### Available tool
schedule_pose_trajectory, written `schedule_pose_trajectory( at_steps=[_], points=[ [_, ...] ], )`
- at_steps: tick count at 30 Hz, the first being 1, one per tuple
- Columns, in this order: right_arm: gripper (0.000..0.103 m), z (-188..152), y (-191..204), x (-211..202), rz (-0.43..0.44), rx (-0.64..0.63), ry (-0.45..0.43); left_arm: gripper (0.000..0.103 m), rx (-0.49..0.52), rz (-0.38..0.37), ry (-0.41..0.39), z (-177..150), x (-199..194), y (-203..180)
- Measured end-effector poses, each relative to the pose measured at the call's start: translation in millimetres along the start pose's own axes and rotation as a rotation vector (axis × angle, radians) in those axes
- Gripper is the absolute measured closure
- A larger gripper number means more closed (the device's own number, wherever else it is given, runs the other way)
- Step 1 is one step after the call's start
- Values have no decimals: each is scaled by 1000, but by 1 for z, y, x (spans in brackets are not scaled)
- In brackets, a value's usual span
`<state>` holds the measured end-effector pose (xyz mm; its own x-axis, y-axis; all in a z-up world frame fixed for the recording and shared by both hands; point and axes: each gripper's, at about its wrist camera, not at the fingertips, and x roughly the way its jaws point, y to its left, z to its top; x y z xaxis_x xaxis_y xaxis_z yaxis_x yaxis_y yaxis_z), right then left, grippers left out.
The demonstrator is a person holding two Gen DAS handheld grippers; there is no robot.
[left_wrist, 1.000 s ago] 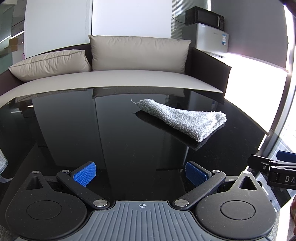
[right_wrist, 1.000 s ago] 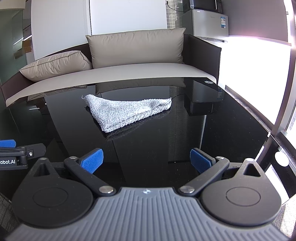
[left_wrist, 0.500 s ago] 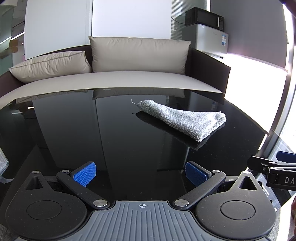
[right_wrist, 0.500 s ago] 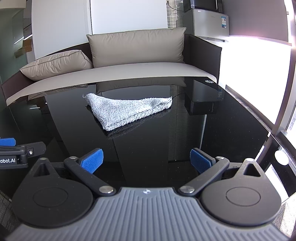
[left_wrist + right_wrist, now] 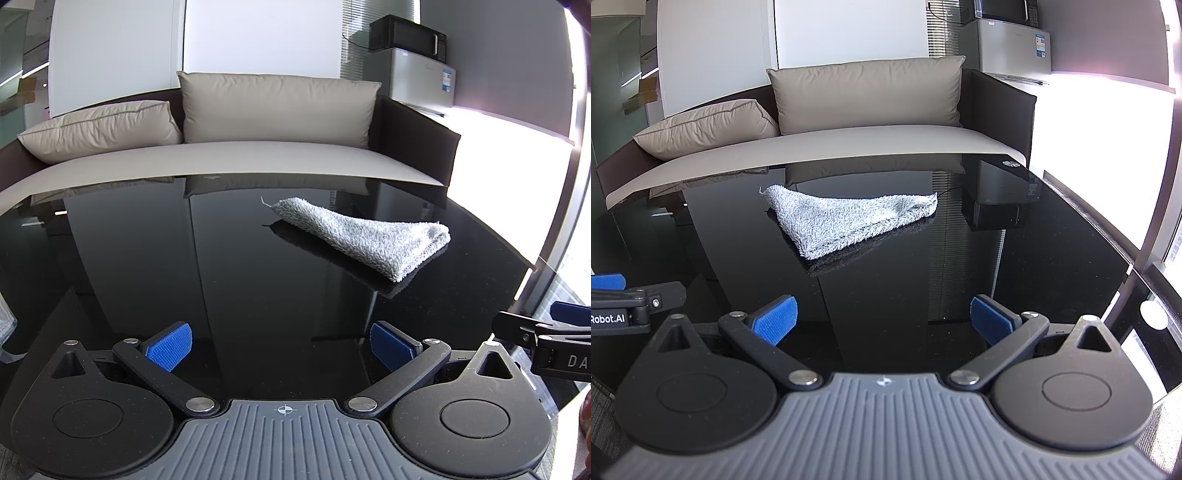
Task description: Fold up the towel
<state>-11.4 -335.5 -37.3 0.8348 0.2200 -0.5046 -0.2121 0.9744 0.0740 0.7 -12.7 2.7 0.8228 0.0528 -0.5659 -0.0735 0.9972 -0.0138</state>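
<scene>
A grey terry towel [image 5: 364, 236] lies folded into a small wedge on the glossy black table [image 5: 236, 266]; it also shows in the right wrist view [image 5: 846, 219]. My left gripper [image 5: 280, 347] is open and empty, low over the table's near edge, well short of the towel. My right gripper [image 5: 884, 321] is open and empty, also short of the towel. Part of the right gripper [image 5: 550, 339] shows at the right edge of the left wrist view, and the left gripper [image 5: 624, 299] at the left edge of the right wrist view.
A beige sofa [image 5: 236, 158] with two cushions runs along the table's far edge. A small fridge [image 5: 424, 79] with a microwave [image 5: 408, 35] on top stands at the back right. Bright windows line the right side.
Both grippers have stayed open and nearly still. The towel lies where it was, with only a slight shift of view.
</scene>
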Motion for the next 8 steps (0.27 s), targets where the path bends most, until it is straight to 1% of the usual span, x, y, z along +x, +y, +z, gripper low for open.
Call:
schedule_pose_trajectory(
  at_steps=[8],
  points=[
    [1,0,0,-2,3,-2,-9,1,0,1,0,1,0,0]
  ],
)
